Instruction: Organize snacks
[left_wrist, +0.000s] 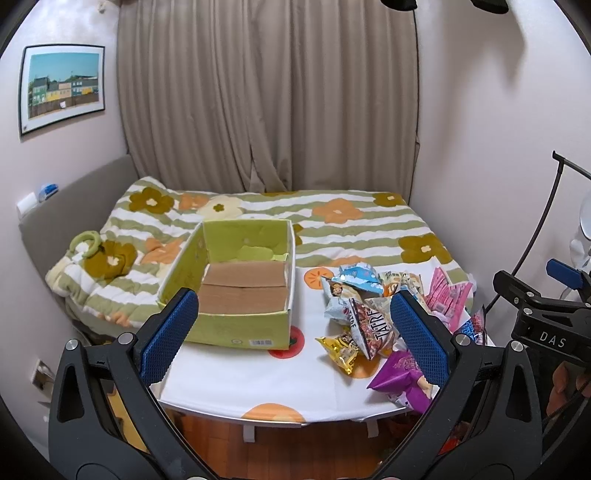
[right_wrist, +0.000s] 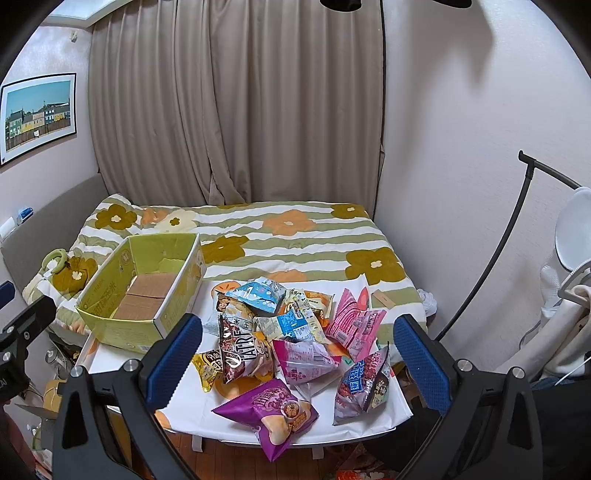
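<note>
An open green cardboard box (left_wrist: 236, 325) (right_wrist: 122, 332) stands on the left of a small white table (left_wrist: 258, 384) (right_wrist: 192, 410), with nothing inside it. A heap of snack bags (left_wrist: 369, 314) (right_wrist: 291, 332) lies on the table's right half; a purple bag (right_wrist: 273, 413) (left_wrist: 402, 380) is nearest the front edge, a dark brown bag (right_wrist: 240, 350) in the middle, pink bags (right_wrist: 354, 325) to the right. My left gripper (left_wrist: 295, 339) hangs open above the table's front, between box and heap. My right gripper (right_wrist: 295, 362) hangs open over the heap. Neither holds anything.
A bed with a flowered striped quilt (left_wrist: 332, 229) (right_wrist: 295, 236) lies right behind the table. Beige curtains (left_wrist: 266, 96) close the back; walls stand on both sides. A black lamp stand (right_wrist: 495, 251) and a white fan (right_wrist: 572, 229) are on the right. Wooden floor (left_wrist: 303, 454) lies below the table.
</note>
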